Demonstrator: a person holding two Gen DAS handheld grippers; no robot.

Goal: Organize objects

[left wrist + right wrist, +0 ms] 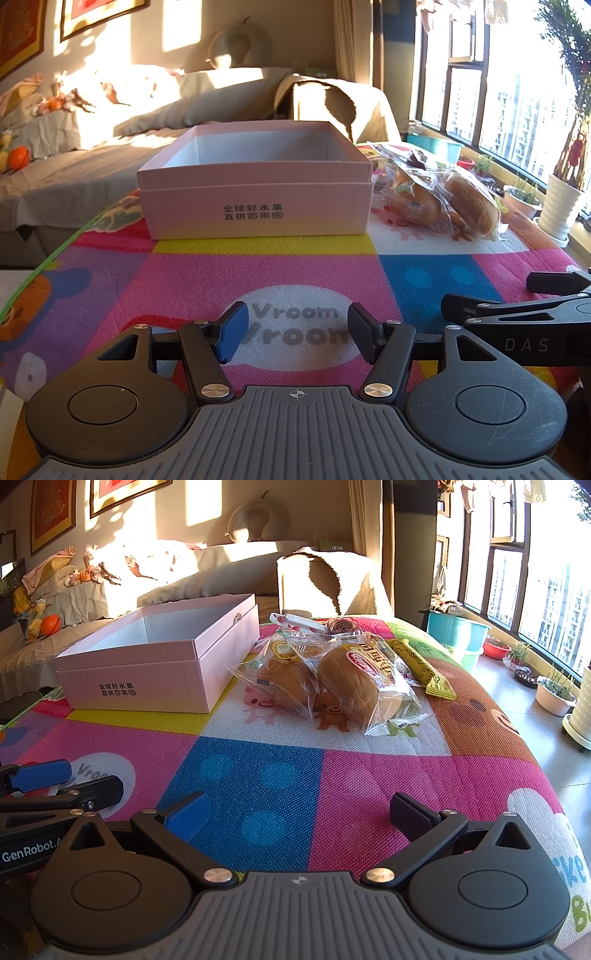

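An open, empty pink box (255,192) (162,661) stands on the colourful mat. Right of it lie two wrapped buns (354,686) (443,199), a yellow snack bar (421,664) and small sweets (306,624) behind them. My left gripper (297,332) is open and empty, low over the mat in front of the box; it also shows in the right wrist view (66,779). My right gripper (299,816) is open and empty, in front of the buns; its fingers show at the right edge of the left wrist view (517,295).
The mat-covered table (369,775) drops off at the right edge. Beyond stand a sofa (110,140) with toys, a teal tub (458,631), and potted plants (554,690) by the window.
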